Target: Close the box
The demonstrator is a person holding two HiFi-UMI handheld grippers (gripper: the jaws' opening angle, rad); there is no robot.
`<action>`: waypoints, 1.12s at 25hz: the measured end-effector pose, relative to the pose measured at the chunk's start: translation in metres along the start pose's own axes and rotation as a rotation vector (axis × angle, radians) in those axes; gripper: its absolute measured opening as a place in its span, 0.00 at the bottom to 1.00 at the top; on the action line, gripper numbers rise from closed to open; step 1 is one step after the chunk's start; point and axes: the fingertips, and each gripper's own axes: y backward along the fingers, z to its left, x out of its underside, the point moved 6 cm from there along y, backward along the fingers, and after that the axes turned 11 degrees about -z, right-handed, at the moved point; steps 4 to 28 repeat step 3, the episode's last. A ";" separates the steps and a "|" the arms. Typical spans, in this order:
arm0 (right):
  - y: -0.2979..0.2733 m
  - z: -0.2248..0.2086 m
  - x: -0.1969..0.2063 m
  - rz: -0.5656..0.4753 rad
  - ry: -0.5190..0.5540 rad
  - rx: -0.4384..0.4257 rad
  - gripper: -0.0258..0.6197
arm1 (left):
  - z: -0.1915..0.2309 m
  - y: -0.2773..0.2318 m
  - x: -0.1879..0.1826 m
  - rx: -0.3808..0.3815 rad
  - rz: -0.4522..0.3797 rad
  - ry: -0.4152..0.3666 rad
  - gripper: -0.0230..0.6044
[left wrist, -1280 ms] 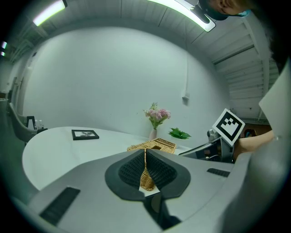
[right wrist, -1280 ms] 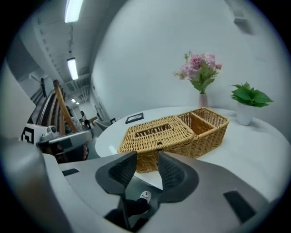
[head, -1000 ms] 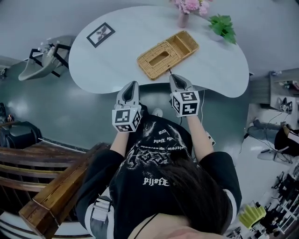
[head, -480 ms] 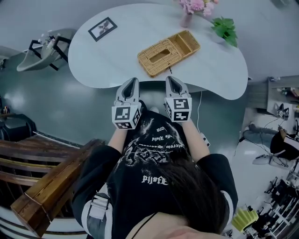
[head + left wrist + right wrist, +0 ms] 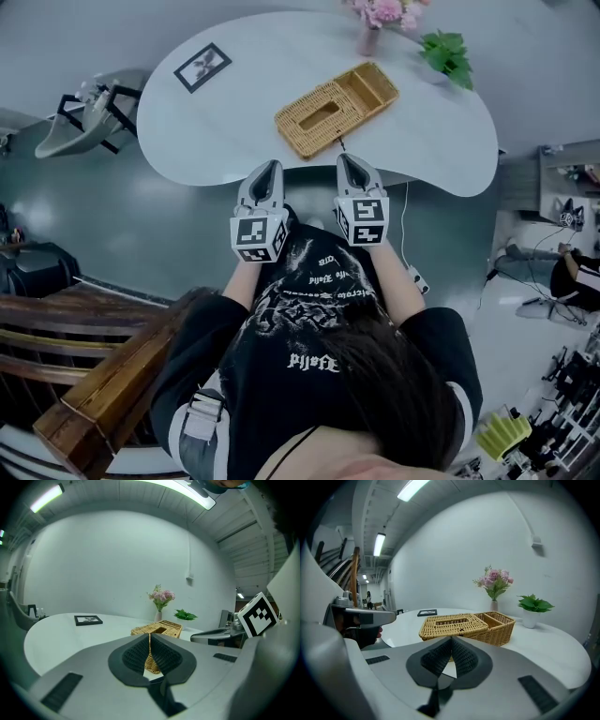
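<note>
A wicker box [image 5: 336, 108] lies on the white table [image 5: 216, 131], its lid down over the larger part and a small open compartment at its right end. It also shows ahead in the left gripper view as the box [image 5: 158, 629] and in the right gripper view as the box [image 5: 464, 625]. My left gripper [image 5: 269, 167] [image 5: 150, 638] is shut and empty at the table's near edge. My right gripper [image 5: 347, 160] [image 5: 451, 642] is shut and empty beside it, short of the box's near end.
A framed picture [image 5: 202, 67] lies at the table's left. Pink flowers in a vase [image 5: 373, 14] and a green plant in a white pot [image 5: 448, 54] stand behind the box. A chair [image 5: 89, 112] sits left of the table, a wooden railing [image 5: 94, 375] beside me.
The right gripper's jaws have gone from slightly apart to shut, and it has rolled and drawn back a little from the box. The left gripper has stayed put.
</note>
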 end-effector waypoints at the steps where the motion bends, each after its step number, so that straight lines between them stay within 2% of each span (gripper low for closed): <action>1: -0.001 -0.001 0.000 0.000 -0.002 0.002 0.08 | 0.000 -0.001 0.000 0.002 0.000 0.001 0.08; 28: -0.002 -0.001 0.000 -0.001 -0.004 0.005 0.08 | 0.001 -0.003 0.000 0.006 0.000 0.004 0.08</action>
